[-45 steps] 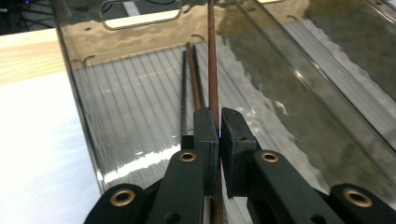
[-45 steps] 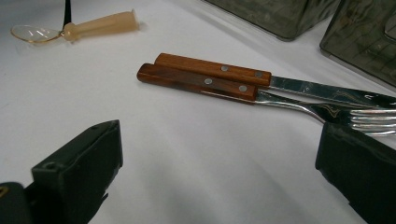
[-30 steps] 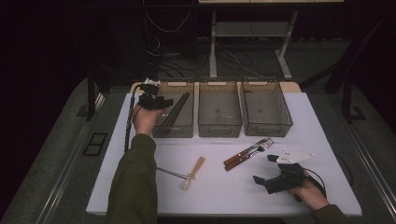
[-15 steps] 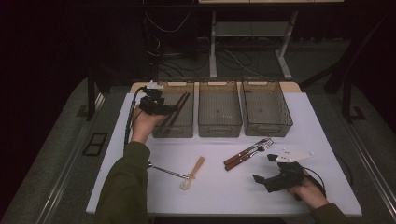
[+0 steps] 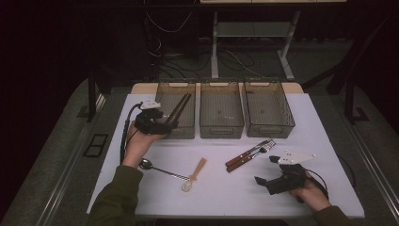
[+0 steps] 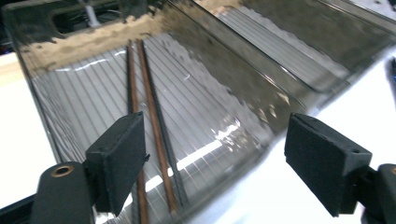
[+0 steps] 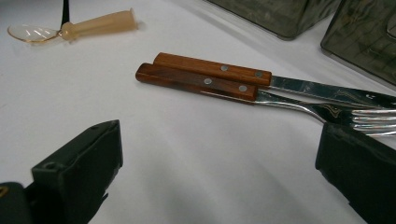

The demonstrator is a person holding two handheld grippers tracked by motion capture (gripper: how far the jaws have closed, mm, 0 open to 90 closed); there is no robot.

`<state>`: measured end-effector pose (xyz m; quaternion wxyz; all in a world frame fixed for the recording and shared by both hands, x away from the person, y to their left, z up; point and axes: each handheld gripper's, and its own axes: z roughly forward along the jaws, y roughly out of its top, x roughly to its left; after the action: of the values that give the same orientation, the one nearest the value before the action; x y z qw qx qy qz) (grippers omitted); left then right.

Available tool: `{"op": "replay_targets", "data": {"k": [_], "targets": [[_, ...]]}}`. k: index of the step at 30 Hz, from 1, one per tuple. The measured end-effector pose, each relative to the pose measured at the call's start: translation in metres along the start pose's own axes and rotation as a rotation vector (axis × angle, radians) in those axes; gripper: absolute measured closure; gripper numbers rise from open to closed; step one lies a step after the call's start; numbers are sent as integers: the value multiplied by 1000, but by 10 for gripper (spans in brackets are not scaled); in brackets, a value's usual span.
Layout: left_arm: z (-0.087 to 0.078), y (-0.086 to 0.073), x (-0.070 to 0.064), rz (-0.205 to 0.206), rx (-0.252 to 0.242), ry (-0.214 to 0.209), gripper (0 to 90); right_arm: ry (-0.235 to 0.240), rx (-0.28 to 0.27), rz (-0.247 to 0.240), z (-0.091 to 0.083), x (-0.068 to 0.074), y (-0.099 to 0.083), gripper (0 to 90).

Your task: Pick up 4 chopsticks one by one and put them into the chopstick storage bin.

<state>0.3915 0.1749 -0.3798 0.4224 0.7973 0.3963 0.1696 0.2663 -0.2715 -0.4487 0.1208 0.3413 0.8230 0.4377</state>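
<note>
Left hand-held gripper (image 5: 170, 126), jaws wide & empty, at front wall of smoked clear plastic bin (image 5: 188, 96) w/ prob. two dark chopsticks (image 6: 150, 112), frame's upper left. Right hand-held gripper (image 5: 266, 169), lower right, gapes empty nr wood-handled knife (image 7: 261, 79) & fork (image 7: 243, 91).

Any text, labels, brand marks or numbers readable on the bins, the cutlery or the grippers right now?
None can be read.
Left bin with the chopsticks: no label shows.
Knife and fork: wooden handles with rivets, no stamp shows.
Plastic spoon and metal spoon: no marking shows.
Left gripper and right gripper: plain black jaws, no print.
</note>
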Motion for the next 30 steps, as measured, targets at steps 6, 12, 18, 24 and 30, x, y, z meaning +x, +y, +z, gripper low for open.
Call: {"op": "replay_targets", "data": {"k": [6, 12, 18, 24, 30], "targets": [[-7, -25, -13, 27, -31, -19, 164, -7, 3, 7, 0, -1, 0, 9], [-18, -31, -24, 54, -50, -26, 161, -8, 0, 3, -1, 1, 0, 9], [-25, -38, -37, 80, -48, -47, 154, -3, -3, -5, -2, 2, 0, 9], [-29, -48, -49, 97, -40, -76, 146, -5, -3, -7, -2, 2, 0, 9], [-33, -55, -58, 118, -35, -102, 143, -7, -5, -9, -3, 3, 0, 9]]}}
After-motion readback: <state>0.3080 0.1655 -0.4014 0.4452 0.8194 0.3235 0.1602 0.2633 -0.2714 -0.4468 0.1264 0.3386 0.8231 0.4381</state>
